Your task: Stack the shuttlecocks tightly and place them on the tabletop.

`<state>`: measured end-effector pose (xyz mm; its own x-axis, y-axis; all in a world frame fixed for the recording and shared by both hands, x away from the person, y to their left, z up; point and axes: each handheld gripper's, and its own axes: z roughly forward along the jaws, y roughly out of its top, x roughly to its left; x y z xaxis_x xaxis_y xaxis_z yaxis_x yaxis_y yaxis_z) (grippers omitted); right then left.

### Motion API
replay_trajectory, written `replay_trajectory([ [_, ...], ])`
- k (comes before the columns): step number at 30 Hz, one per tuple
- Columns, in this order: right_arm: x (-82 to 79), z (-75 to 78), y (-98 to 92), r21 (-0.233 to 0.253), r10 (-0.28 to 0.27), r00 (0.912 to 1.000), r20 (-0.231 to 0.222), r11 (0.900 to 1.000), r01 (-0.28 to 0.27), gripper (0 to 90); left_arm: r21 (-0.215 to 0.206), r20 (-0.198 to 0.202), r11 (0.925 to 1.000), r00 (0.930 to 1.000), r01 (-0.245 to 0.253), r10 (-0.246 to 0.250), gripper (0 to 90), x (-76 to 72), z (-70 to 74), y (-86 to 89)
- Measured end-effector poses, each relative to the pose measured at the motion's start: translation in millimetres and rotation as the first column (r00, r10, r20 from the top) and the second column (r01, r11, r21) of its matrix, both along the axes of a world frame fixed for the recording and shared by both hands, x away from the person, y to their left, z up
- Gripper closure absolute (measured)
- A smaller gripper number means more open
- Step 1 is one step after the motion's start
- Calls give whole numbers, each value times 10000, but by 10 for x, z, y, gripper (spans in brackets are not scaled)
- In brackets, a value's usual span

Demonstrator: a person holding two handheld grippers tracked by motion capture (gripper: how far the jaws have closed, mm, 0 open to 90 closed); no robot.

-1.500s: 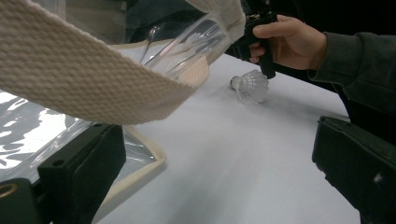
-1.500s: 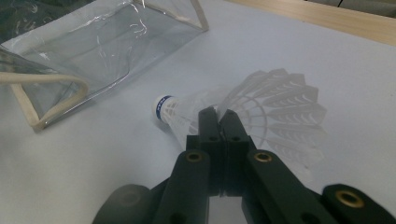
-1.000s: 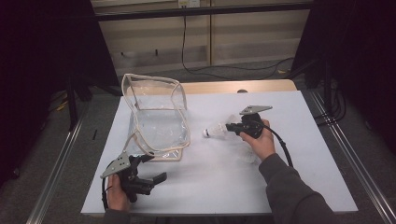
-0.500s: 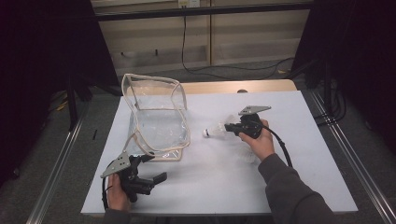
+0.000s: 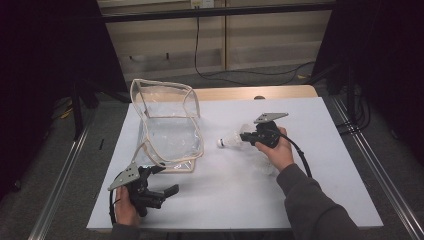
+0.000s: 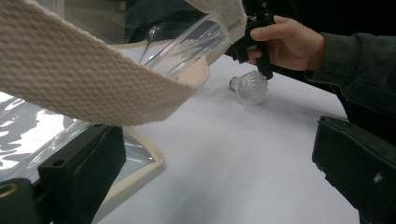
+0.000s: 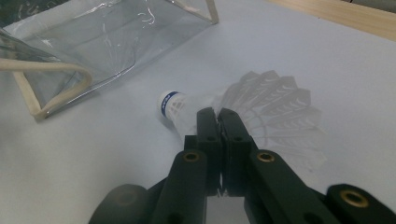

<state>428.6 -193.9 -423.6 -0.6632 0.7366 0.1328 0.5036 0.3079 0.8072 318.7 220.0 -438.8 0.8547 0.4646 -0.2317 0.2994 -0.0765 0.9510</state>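
The right tongs [image 5: 246,137] were pressed together on the shuttlecock [image 7: 243,109], seemingly pinching a feather at its skirt, and held it just over the white bench [image 5: 320,175], a little to the right of the clear bag [image 5: 167,125]. The left tongs [image 5: 162,181] stood wide apart and held nothing, at the bag's near corner.

The clear pouch [image 6: 93,70] is cut off by the frame edges.
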Motion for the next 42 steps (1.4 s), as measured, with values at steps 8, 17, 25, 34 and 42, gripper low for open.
replay_trajectory([
  [8, 11, -2, 28, -195, 13, 10000, -81, 9998, -14, 830, -20, -12, 10000, 10000, -8, 8, 30, -3, 2, 3],
  [17, -5, 48, -28, -591, -275, 9996, -37, 9979, 273, 706, -27, 3, 10000, 10000, 5, -5, 30, -3, 3, 0],
  [25, -10, 60, -92, -968, -529, 9981, -300, 9941, 498, 715, -47, 5, 10000, 10000, 6, -6, 30, -5, 4, -3],
  [34, -20, 62, -73, -542, -18, 9979, -647, 9985, -17, 897, -30, 6, 10000, 10000, 8, -8, 30, -3, 2, 0],
  [42, -35, 88, -73, 233, 351, 9967, -734, 9992, -335, 900, -31, 2, 10000, 10000, -15, 15, 30, -2, -3, -8],
])
